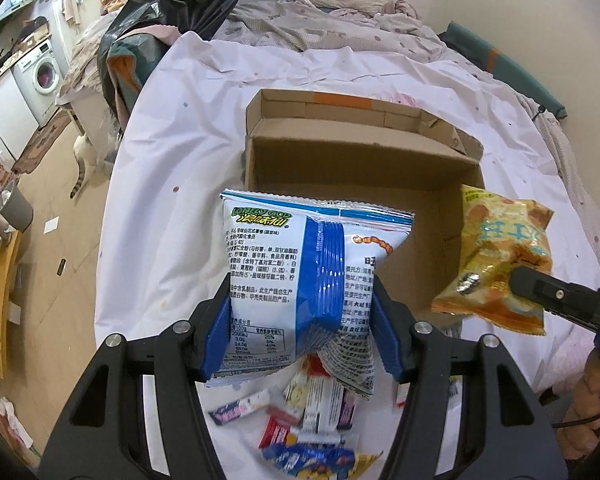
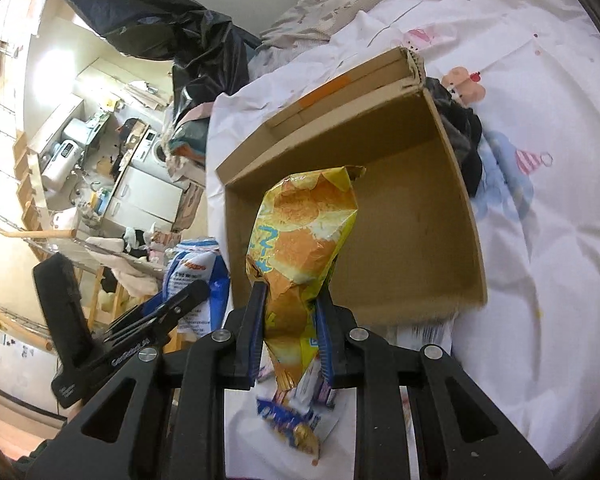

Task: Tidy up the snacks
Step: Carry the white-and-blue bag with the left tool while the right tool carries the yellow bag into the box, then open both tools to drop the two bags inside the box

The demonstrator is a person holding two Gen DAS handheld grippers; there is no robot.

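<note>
Through my left wrist camera, my left gripper is clamped on the blue-and-white chip bag, both pads pressing its sides, above the near edge of the cardboard box. Loose small snack packets lie below, apparently on the white sheet.

Through my right wrist camera, my right gripper pinches the yellow-orange chip bag at its crumpled lower end, over the box's open mouth.

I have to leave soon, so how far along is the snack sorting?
Done: nothing yet; the cardboard box looks empty. In hand: the left hand-held gripper is shut on a blue-and-white chip bag, and the right hand-held gripper is shut on a yellow-orange snack bag, both raised near the box. Left: a pile of small wrapped snacks on the white sheet.
</note>
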